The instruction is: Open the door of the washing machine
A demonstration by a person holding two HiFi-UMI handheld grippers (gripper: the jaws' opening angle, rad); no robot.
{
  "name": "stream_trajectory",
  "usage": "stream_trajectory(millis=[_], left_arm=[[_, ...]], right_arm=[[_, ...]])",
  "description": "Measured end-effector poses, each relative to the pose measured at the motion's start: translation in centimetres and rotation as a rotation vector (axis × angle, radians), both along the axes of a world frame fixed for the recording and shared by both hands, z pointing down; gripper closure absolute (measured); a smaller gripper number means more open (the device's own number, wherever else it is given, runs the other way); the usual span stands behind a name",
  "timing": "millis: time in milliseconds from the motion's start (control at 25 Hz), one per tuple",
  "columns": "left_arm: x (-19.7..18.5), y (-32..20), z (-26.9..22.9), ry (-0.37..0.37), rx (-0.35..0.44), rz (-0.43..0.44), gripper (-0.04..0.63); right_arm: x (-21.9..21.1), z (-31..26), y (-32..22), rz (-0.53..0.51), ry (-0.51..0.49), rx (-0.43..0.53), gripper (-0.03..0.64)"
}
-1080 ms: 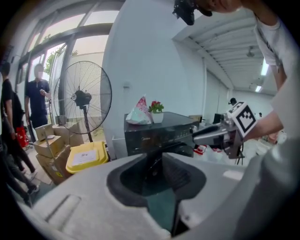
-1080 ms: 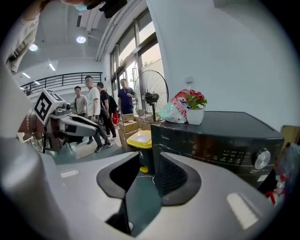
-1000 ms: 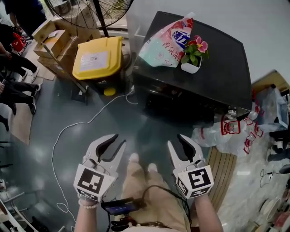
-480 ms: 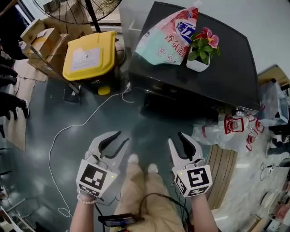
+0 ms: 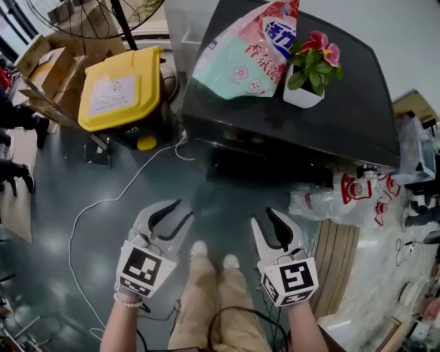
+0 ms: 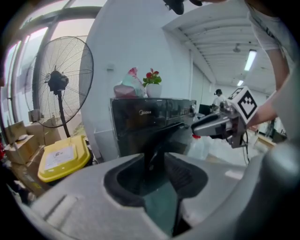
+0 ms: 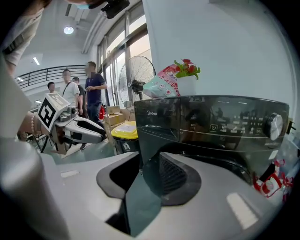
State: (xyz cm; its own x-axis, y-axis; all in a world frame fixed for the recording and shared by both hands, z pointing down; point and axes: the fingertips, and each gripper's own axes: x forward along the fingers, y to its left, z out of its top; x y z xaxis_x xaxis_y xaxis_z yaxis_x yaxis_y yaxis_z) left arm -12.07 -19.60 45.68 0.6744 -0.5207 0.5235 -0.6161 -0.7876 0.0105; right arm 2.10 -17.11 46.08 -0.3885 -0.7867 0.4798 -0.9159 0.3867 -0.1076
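Note:
The black front-loading washing machine [image 5: 330,117] stands ahead of me, with a detergent bag [image 5: 240,58] and a potted flower [image 5: 309,72] on its top. Its dark front with the control panel shows in the right gripper view [image 7: 211,124] and in the left gripper view [image 6: 150,124]. My left gripper [image 5: 180,211] hangs over the floor short of the machine; its jaws are opening with nothing between them. My right gripper [image 5: 265,216] is level with it, also short of the machine, open and empty. Each gripper shows in the other's view: the right [image 6: 220,125] and the left [image 7: 79,131].
A yellow-lidded bin [image 5: 117,93], cardboard boxes [image 5: 48,65] and a standing fan [image 5: 89,14] are left of the machine. A white cable [image 5: 110,199] runs across the floor. Plastic bags [image 5: 344,199] and wooden slats [image 5: 344,261] lie at the right. Several people [image 7: 79,91] stand behind.
Both grippers have sunk lower and my head has come closer to the machine, which now fills more of the view. The left jaws stand a little wider apart.

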Motion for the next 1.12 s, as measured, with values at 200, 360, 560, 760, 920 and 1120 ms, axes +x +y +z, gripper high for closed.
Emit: stream_trajectory(millis=[200,360,560,760,920,1120], left_arm=[[1.0,-1.1,2.5,-0.007,-0.006,0.041,0.466],[1.5,-2.3,4.4,-0.014,-0.007,0.058,0.465],[2.3,-3.6,7.3,-0.032,-0.019,0.08,0.462],[3.2,-4.9,9.4,-0.049,-0.029,0.104,0.458],[4.0,-5.6,11.1,-0.057,-0.043,0.131,0.453],[5.1,-6.2,13.5,-0.085,-0.059,0.191,0.435]], right_arm=[[0.2,1.8,-0.8,0.024,0.01,-0.005,0.499],[0.3,2.8,-1.4,0.042,0.0,-0.01,0.499],[0.7,4.0,-1.9,0.062,0.004,-0.021,0.499],[1.2,4.8,-1.8,0.076,0.01,-0.03,0.499],[1.5,5.5,-1.8,0.09,0.01,-0.036,0.499],[1.8,5.6,-2.0,0.109,0.007,-0.032,0.499]])
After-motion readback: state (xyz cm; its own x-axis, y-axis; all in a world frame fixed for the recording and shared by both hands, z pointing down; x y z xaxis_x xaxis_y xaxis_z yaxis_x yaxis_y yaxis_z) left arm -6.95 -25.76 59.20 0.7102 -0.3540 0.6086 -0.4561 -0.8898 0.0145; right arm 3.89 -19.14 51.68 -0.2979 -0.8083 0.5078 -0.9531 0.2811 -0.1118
